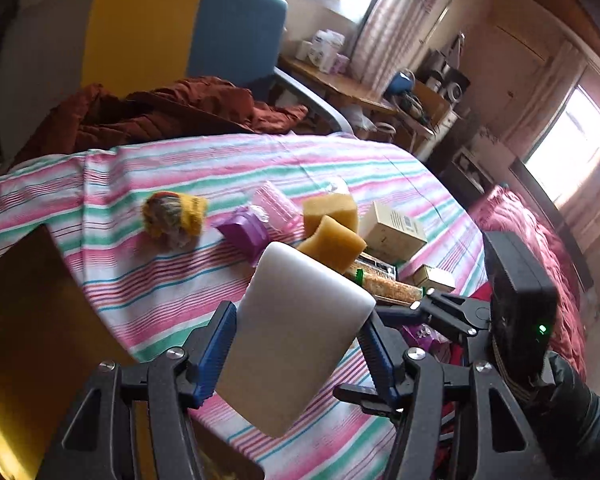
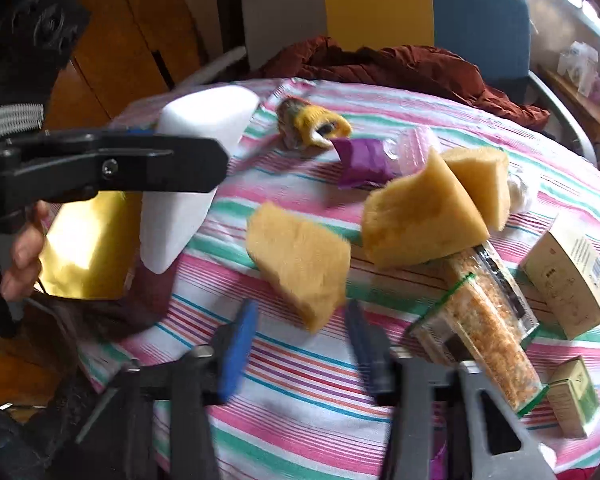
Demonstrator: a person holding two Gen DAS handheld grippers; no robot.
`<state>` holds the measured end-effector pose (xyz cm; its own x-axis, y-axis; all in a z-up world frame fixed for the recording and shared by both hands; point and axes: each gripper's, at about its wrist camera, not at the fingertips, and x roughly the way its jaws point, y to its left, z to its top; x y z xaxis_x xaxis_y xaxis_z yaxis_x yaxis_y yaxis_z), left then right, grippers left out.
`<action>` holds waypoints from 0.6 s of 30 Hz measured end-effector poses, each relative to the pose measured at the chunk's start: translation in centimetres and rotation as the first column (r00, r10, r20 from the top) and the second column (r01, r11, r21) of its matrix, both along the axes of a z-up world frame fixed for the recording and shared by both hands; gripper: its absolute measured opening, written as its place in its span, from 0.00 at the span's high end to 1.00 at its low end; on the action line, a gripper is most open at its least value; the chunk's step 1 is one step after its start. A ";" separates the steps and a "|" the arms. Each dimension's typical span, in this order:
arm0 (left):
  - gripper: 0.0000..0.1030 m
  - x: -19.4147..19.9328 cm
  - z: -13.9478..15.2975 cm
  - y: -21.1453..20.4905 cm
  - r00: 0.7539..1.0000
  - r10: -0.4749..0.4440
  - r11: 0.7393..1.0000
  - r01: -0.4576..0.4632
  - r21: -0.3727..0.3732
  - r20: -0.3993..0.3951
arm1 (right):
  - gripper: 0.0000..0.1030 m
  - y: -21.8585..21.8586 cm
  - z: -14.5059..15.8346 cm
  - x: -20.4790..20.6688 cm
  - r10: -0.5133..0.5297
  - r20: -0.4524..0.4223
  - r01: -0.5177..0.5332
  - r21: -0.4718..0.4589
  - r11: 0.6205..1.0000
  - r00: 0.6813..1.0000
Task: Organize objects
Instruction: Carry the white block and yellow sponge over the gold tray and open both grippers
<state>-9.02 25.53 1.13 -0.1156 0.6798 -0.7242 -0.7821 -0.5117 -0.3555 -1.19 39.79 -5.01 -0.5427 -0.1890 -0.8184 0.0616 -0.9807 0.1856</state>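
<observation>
My left gripper (image 1: 296, 320) is shut on a white foam block (image 1: 296, 328), its blue pads pressed on both sides, held above the striped tablecloth (image 1: 140, 280). From the right wrist view that gripper (image 2: 160, 160) and the white block (image 2: 204, 120) hang at the left, over a shiny gold bag (image 2: 88, 248). My right gripper (image 2: 300, 336) points down at a yellow sponge (image 2: 300, 264), whose lower corner sits between the blurred blue fingertips; the left pad stands clear of it. Two more yellow sponges (image 2: 420, 220) (image 2: 480, 184) lean together behind.
On the cloth lie a yellow knitted item (image 1: 176, 216), a purple packet (image 1: 244, 232), a clear tube of grains (image 2: 480, 320) and small cardboard boxes (image 2: 568, 276). A chair (image 1: 160, 28) with a rust jacket (image 1: 160, 112) stands at the far edge.
</observation>
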 end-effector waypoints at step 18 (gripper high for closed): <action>0.38 1.4 -0.6 -20.0 0.929 0.367 0.928 -0.369 -0.045 -0.044 | 0.51 -3.9 -1.5 -4.6 -0.006 0.074 -0.011 0.239 0.971 0.997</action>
